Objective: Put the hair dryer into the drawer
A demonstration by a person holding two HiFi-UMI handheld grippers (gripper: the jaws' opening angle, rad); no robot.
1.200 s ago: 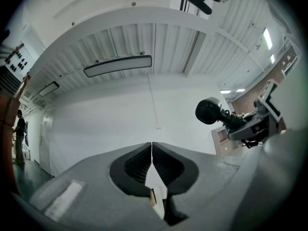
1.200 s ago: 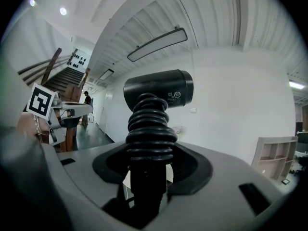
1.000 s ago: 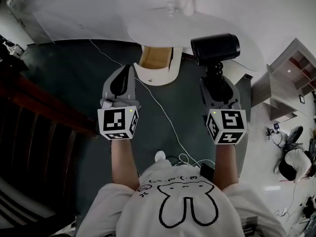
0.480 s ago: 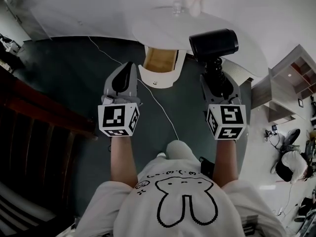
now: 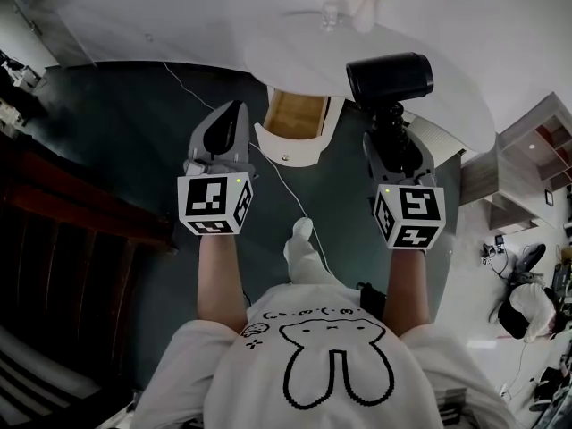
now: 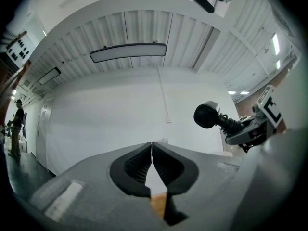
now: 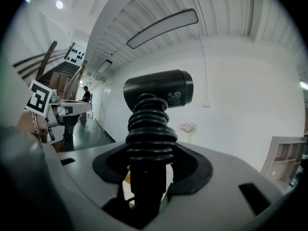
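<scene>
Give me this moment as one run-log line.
right claw: shut on hair dryer handle | left claw: shut, empty | drawer: open under white table | hair dryer not yet inside

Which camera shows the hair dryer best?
The right gripper view: the hair dryer fills the middle, its handle clamped in the right gripper. The head view shows it from above; the left gripper view shows it small, off to the right.

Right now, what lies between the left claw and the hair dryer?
Head view: the open drawer sits between left claw and hair dryer.
</scene>
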